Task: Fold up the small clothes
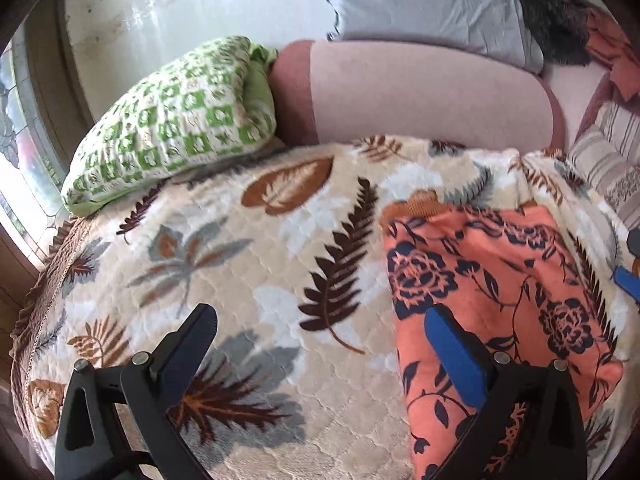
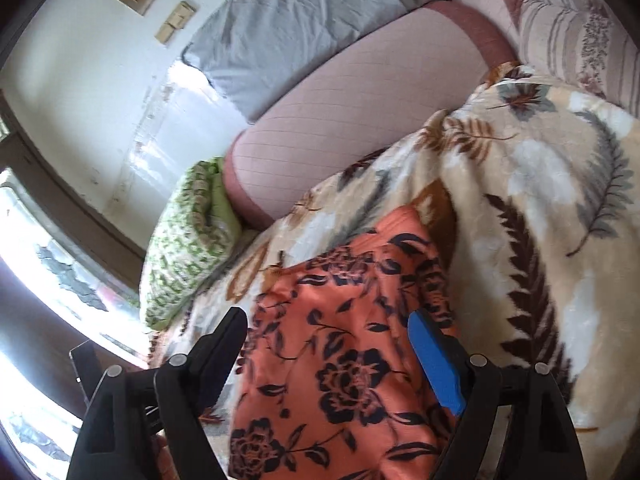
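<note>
My left claw (image 1: 320, 344) hung with its two black fingers spread wide and nothing between them — only the quilted beige blanket with brown and grey leaf prints (image 1: 256, 240) showed in the gap. Its blue-padded finger (image 1: 452, 356) overlapped the near left edge of the small orange garment with dark navy roses (image 1: 500, 288), though I could not tell whether it touched the cloth or hovered above it. So from that claw the garment lay off to the right, by the blanket's right edge.

My right claw (image 2: 328, 360) was just as wide and just as empty, but the same orange garment (image 2: 344, 340) filled the space between its fingers; I judged this the nearer hand for the next pinch. The garment's long axis ran away from me, roughly along the fingers, its far end rumpled against a raised fold of the blanket. It looked partly folded already, lying as a narrow strip, so the coming fold would probably bring one short end over the other.

The left view alone showed the garment's whole outline and a blue tip of the other claw at its right edge. The right view alone showed the rumpled far end closely.

Farther off lay a green-and-white checked cushion (image 1: 176, 120) at the blanket's far left corner, then a long pink bolster (image 1: 420, 92), a grey pillow (image 1: 424, 0) and the white wall (image 1: 180, 8).
</note>
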### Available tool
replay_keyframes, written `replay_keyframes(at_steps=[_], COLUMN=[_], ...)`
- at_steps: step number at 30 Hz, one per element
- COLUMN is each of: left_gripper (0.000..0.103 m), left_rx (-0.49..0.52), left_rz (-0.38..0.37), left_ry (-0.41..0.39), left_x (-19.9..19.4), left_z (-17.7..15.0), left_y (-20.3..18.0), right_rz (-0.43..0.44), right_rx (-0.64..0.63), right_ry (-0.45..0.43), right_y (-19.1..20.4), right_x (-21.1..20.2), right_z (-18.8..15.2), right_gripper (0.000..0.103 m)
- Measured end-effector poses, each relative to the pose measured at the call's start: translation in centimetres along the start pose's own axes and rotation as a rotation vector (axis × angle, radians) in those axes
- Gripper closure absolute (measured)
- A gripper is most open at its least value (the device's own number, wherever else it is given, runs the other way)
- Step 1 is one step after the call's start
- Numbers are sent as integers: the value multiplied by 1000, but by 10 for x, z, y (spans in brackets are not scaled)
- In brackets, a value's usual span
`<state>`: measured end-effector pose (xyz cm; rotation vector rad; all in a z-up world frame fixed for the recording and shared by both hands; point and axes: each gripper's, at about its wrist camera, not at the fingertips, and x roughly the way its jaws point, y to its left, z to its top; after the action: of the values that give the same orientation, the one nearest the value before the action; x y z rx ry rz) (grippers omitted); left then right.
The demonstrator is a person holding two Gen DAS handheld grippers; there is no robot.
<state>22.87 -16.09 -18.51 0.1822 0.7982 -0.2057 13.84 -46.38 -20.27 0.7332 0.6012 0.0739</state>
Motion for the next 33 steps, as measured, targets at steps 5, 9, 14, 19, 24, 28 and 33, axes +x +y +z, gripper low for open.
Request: replay_keyframes(at_steps=[5,9,14,19,24,28,33], left_gripper=[0,0,0,0,0,0,0], left_rx=[-30,-42,-35,-25,-14,-5,0], left_rz=[-9,-12,-3,-5,9,18,28], left_ry=[-52,-56,-45,-34,-28,-33,-23], left_x=[-7,-6,2,7,7,3,1], left_z=[5,7,6,5,4,0,-5], left_y=[14,20,21,21,21,18,15], right_rz=[59,86,115,113,113,106,95], right_rx=[-49,-56,-68,-82,-73,-85,-88], right_ry=[-18,-13,18,50,67,65,67], right_y=[17,26,35,39,36,36,30], right_x=[6,13,27,36,36,30,17], right_z=[-3,-4,-6,-8,-10,-11,-12], right_gripper=[18,18,18,18,18,18,18])
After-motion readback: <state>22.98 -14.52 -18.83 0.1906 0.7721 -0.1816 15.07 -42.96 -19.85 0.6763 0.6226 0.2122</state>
